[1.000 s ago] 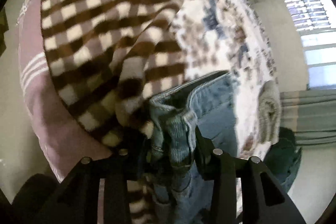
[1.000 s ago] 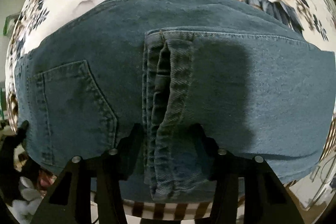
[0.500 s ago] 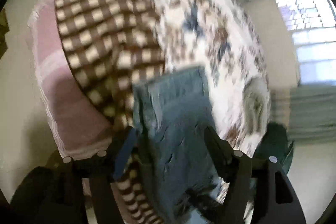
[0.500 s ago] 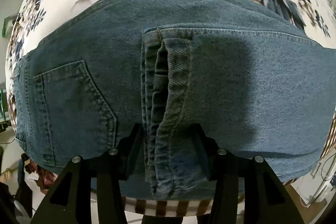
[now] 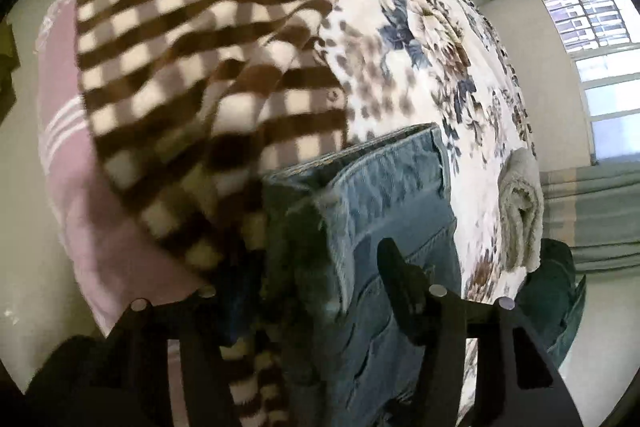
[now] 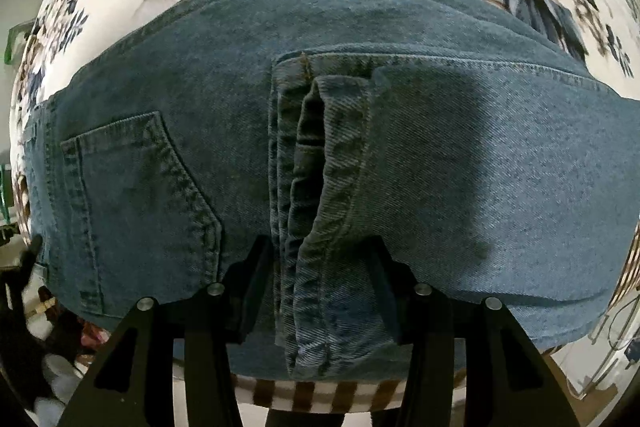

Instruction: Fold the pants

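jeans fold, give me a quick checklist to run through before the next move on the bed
1. Right gripper holds the stacked hems of the blue denim jeans: ok, both fingers flank the hem bundle.
2. Left gripper holds denim: cannot tell, the view is blurred and only its right finger shows clearly against the cloth.
3. Folded leg layer lies flat over the seat with the back pocket: ok, no big wrinkles.
4. Brown-and-cream checked blanket kept out of the grip: cannot tell, it lies right against the denim.
5. Rolled grey towel apart from the jeans: ok.
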